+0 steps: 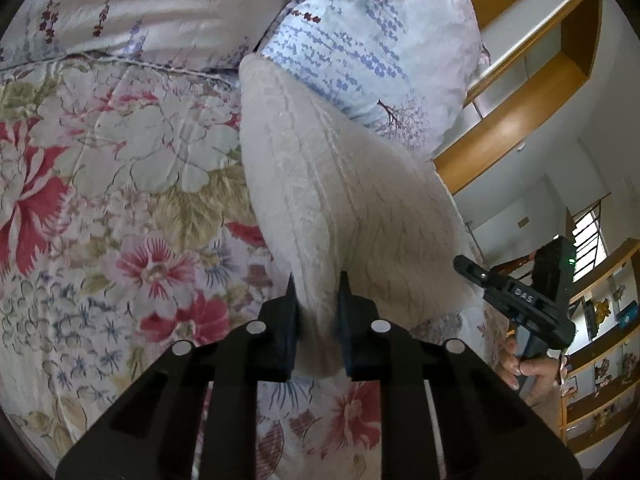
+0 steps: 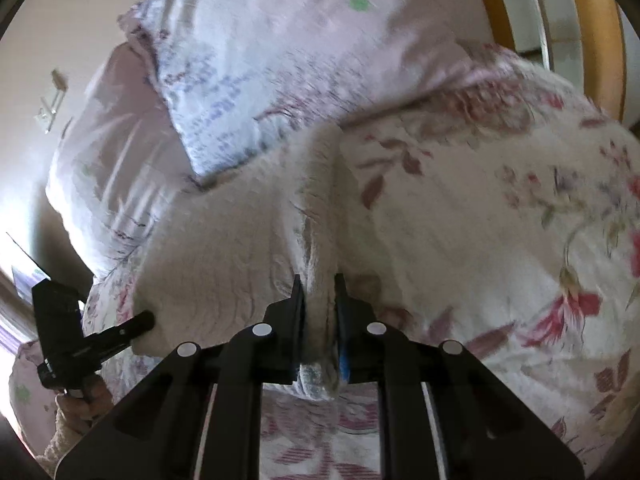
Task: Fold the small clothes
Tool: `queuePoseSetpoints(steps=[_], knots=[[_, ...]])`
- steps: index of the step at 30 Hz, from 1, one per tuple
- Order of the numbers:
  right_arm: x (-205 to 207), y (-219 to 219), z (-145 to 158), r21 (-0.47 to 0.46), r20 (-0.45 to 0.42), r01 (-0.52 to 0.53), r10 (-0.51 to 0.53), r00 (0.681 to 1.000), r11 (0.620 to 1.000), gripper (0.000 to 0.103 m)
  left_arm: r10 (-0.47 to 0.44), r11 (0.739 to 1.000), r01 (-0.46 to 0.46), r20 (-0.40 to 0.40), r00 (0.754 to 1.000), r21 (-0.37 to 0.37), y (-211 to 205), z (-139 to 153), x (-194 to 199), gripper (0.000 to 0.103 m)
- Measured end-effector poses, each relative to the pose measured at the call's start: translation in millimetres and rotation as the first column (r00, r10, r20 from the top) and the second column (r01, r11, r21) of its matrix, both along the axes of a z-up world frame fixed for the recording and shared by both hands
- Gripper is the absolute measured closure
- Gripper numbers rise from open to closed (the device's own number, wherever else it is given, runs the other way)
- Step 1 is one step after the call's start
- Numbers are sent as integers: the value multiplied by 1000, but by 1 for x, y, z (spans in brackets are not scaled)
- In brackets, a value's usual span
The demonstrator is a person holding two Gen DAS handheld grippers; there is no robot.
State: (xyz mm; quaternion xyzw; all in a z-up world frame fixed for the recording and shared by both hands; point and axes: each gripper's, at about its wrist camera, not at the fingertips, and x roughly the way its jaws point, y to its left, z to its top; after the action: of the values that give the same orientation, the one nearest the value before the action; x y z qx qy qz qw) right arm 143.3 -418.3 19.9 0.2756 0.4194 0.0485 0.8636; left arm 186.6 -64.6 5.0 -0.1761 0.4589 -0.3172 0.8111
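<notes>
Floral quilt (image 1: 120,168), both claws pinching cream garment's (image 1: 340,184) near edge

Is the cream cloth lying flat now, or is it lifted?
Partly lifted: both tongs, left and right, pinch cloth edges.

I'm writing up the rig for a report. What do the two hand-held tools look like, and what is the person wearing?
Both tools, left tool and right tool, are matte black with tapered fingers, silver round pivot caps and blue pads. The right one's body shows a green light. A cream knitted sleeve shows.
</notes>
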Motion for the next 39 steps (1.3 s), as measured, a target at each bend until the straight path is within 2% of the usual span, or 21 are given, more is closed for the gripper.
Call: queuePoseSetpoints(steps=[3,5,6,7,9,10,13,16,17,18,21,25,28,33,39], knots=[[1,-5,-4,57,-19,-5,6,1000,998,89,-1,1000,1,-3,1000,3,1,-4,-1,84],[2,-4,3,55,-21,-14,15,1000,998,86,-2,1000,2,-28,1000,0,3,-4,-1,73],[3,-5,8,64,-14,-19,20,1000,998,80,-2,1000,2,-43,999,-8,4,-4,0,69],[7,-7,15,66,-4,-9,9,1000,998,76,0,1000,-1,-47,999,-11,3,-4,1,61],[16,-14,24,75,14,18,-19,1000,997,53,-6,1000,5,-55,998,-21,3,0,3,47],[24,-17,27,98,23,24,-26,999,995,52,6,1000,-7,-50,999,-13,3,2,4,34],[52,-22,25,133,0,42,-42,999,990,52,35,999,-35,-34,999,0,0,10,12,29],[73,-24,12,172,-45,56,-49,998,983,53,52,999,-52,-42,998,4,-3,13,19,26],[77,-24,9,185,-49,53,-45,998,981,59,51,999,-51,-49,998,4,-4,13,21,26],[80,-22,7,189,-49,46,-37,998,981,76,49,999,-49,-54,997,7,-6,12,23,26],[85,-11,12,122,-19,13,-11,1000,992,93,45,999,-44,-51,998,26,-15,13,28,26],[83,-10,25,68,36,18,-21,999,998,94,44,998,-42,-37,998,53,-25,15,36,26],[83,-13,28,47,41,25,-27,999,999,94,51,996,-49,-33,998,70,-31,17,43,26],[81,-18,26,25,37,42,-43,998,999,95,57,995,-54,-31,998,86,-33,16,49,26],[81,-25,12,5,-15,71,-71,997,997,96,58,995,-54,-44,997,84,-37,12,55,26]])
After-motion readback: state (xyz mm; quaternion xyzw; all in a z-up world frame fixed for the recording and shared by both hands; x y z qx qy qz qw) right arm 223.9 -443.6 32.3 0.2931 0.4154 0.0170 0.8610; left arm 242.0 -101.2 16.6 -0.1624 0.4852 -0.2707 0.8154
